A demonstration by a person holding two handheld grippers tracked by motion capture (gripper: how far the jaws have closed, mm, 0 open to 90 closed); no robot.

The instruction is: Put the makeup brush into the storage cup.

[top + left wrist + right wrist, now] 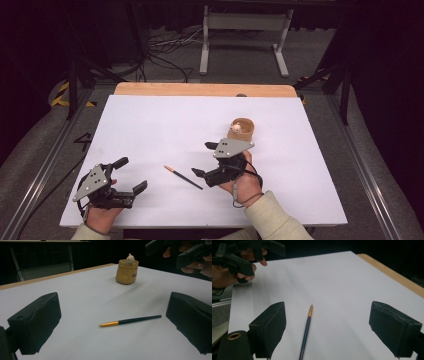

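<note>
Two grippers over the white counter (150, 125), one in each hand. Between them a pen (183, 177) lies flat on the counter: dark barrel, gold tip, tip pointing toward the far left in the high view.

Left gripper (131, 176): low over the near left corner of the counter, fingers (37, 322) spread wide, nothing between them. In its own view the pen (130, 320) lies on the counter ahead, between the two fingers but well clear of both.

Right gripper (204, 159): just right of the pen's barrel end, above the counter, fingers (270, 326) standing well apart. Its own view shows the pen (307, 330) running up between them, closer to the finger on the left of that view, touching neither. Pen not gripped.

Small tan sack-shaped pot (242, 128) with a pale figure poking out of its top stands upright farther back, beyond the right gripper. Wooden edge (205, 89) shows along the far side of the counter
</note>
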